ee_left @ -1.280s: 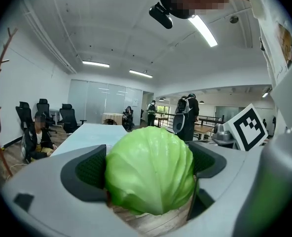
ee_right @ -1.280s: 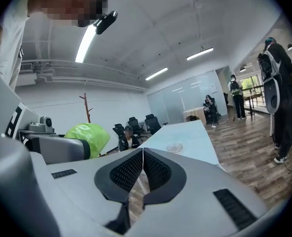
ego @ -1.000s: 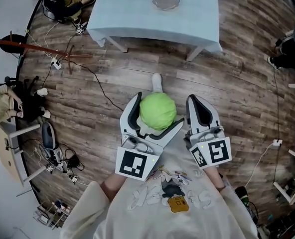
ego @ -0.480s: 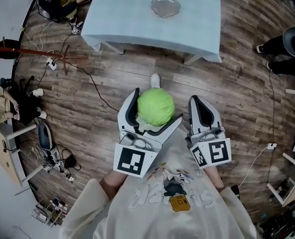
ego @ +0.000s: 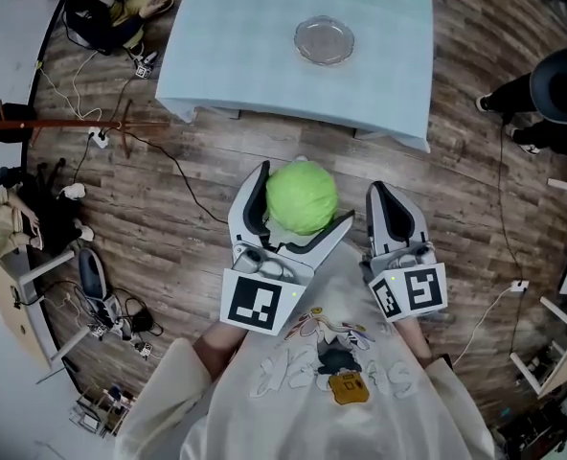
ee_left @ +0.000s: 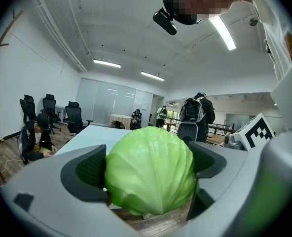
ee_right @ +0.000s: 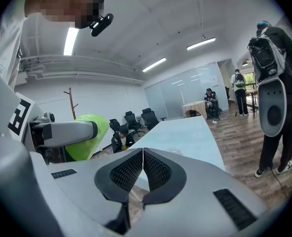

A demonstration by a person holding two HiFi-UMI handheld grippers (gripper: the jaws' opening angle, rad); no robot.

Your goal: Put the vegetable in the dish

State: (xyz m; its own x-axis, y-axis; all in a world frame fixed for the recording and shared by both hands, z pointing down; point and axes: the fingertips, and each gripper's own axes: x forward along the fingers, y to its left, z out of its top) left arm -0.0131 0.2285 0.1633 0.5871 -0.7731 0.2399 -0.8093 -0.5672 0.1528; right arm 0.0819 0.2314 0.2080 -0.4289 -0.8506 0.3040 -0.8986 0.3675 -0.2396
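**Wooden floor [ego: 169, 218] open in front of the table [ego: 245, 65]**

Left gripper [ego: 303, 195] pinches the green cabbage [ego: 302, 197] between its jaws, above bare floor. Right gripper [ego: 387, 192], at its 3 o'clock, has the jaws pressed together on nothing. At 12 o'clock the glass dish [ego: 324, 40] sits behind the table's near edge, well apart from the cabbage.

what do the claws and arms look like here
Both the left claw and the right claw are pale grey plastic, each with two curved, tapering jaws lined with black textured pads. Each carries a white cube printed with black square markers. The person wears a cream sweatshirt with long sleeves and a cartoon print on the front.
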